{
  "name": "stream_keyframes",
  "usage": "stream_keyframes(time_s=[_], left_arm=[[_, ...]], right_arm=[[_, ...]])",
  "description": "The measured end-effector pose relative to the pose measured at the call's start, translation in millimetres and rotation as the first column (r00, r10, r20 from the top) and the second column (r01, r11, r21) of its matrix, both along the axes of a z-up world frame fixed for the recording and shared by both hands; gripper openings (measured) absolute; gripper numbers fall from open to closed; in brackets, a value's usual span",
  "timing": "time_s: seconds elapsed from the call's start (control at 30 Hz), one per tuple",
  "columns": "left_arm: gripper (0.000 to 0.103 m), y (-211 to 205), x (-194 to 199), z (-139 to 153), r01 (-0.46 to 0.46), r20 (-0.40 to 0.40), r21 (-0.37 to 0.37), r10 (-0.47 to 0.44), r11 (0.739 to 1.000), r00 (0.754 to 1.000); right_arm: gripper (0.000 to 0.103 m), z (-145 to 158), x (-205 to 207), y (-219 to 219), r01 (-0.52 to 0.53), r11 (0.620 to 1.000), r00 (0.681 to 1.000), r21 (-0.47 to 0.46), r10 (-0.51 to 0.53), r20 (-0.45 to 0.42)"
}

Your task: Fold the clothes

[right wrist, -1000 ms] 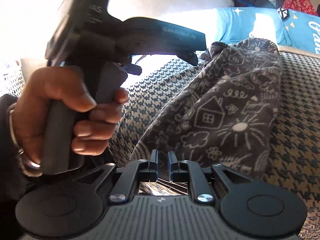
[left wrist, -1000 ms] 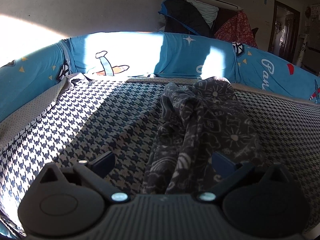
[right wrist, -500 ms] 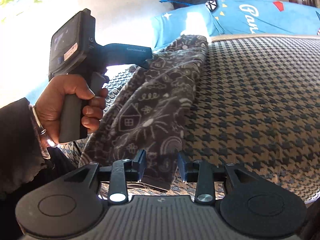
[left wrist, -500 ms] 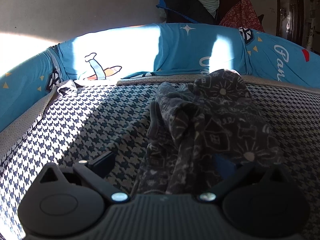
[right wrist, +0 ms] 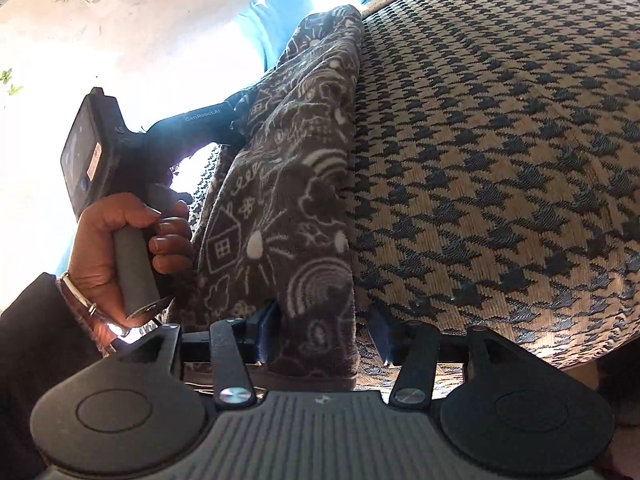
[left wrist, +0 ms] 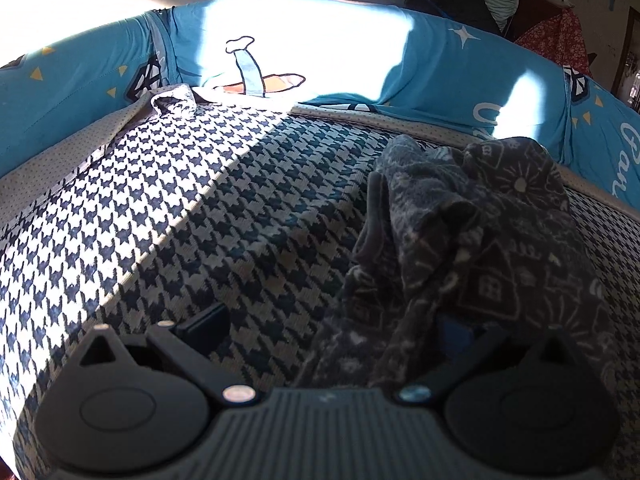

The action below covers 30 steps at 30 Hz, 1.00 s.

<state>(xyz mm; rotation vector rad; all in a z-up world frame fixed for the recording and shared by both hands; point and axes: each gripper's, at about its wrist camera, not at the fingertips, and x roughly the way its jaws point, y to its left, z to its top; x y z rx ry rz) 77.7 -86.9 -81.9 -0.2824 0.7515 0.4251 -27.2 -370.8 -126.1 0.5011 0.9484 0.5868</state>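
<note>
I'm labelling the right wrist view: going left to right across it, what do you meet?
Dark sleeve → hand gripping the left tool's handle → grey doodle-print garment → houndstooth bed cover.

The dark patterned garment (left wrist: 476, 248) covers the left gripper's (left wrist: 332, 324) right finger, so only a blue corner shows. The garment's near end is hidden behind the right gripper (right wrist: 324, 336). The person's sleeve (right wrist: 36, 344) runs off the frame's edge.
</note>
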Motion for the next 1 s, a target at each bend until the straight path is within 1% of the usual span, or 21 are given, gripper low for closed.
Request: stream_keyframes(time_s=[0.03,0.07,0.17,0.23,0.27,0.33,0.43,0.53,0.57,0.67,0.83,0.9,1.0], left_arm=[[0.103,-0.2,-0.2,-0.4,0.001,0.001,0.003,-0.001,1.000,1.000],[0.103,-1.1,-0.4,-0.5,0.003,0.002,0.012,-0.003,1.000,1.000],[0.103,-7.3,-0.7,2.4,0.022,0.003,0.063,-0.023,0.998,1.000],[0.103,-7.0,-1.3,2.7,0.027,0.002,0.065,-0.027,0.998,1.000],[0.103,-5.5,-1.7,1.7,0.026,-0.002,0.054,-0.026,0.998,1.000],[0.103,-2.5,-2.4,-0.2,0.024,-0.010,0.031,-0.023,0.999,1.000],[0.103,1.2,-3.8,-2.0,0.022,-0.019,-0.001,-0.022,1.000,1.000],[0.103,-3.0,-6.9,4.8,0.039,-0.009,-0.005,-0.039,0.999,0.999],[0.103,-5.2,-8.3,8.3,0.045,-0.002,-0.001,-0.045,0.999,0.999],[0.103,-9.2,-15.1,19.9,0.059,0.032,0.012,-0.060,0.998,0.998],[0.103,-17.8,-17.9,39.5,0.076,0.090,0.051,-0.080,0.996,0.993],[0.103,-22.1,-13.1,43.7,0.081,0.097,0.077,-0.088,0.994,0.991],[0.103,-25.1,-2.5,44.9,0.086,0.087,0.111,-0.096,0.990,0.992]], right_arm=[[0.029,-0.7,-0.2,-1.3,-0.006,1.000,1.000,0.020,0.006,-0.011],[0.026,0.2,-1.2,-2.9,-0.010,1.000,1.000,0.029,0.010,-0.011],[0.022,6.2,-6.1,-9.7,-0.013,0.999,1.000,0.049,0.013,-0.011],[0.021,12.3,-10.1,-14.3,-0.013,0.998,1.000,0.060,0.014,-0.017],[0.020,16.8,-13.0,-15.6,-0.015,0.999,1.000,0.048,0.016,-0.008],[0.020,23.4,-15.5,-14.3,-0.018,1.000,1.000,-0.005,0.018,0.016],[0.020,20.4,-16.3,-8.0,-0.017,0.995,1.000,-0.097,0.019,0.018],[0.022,25.7,-17.5,-1.0,-0.034,0.986,0.998,-0.162,0.042,0.046],[0.025,28.5,-17.7,0.2,-0.038,0.983,0.997,-0.177,0.048,0.053],[0.027,33.3,-17.0,-6.1,-0.035,0.982,0.999,-0.184,0.042,0.035],[0.027,53.8,-18.0,-7.8,-0.036,0.967,0.989,-0.253,0.070,0.127],[0.027,59.9,-13.6,-8.8,-0.051,0.963,0.984,-0.263,0.094,0.153],[0.027,69.0,-0.9,-7.6,-0.083,0.958,0.972,-0.276,0.139,0.191]])
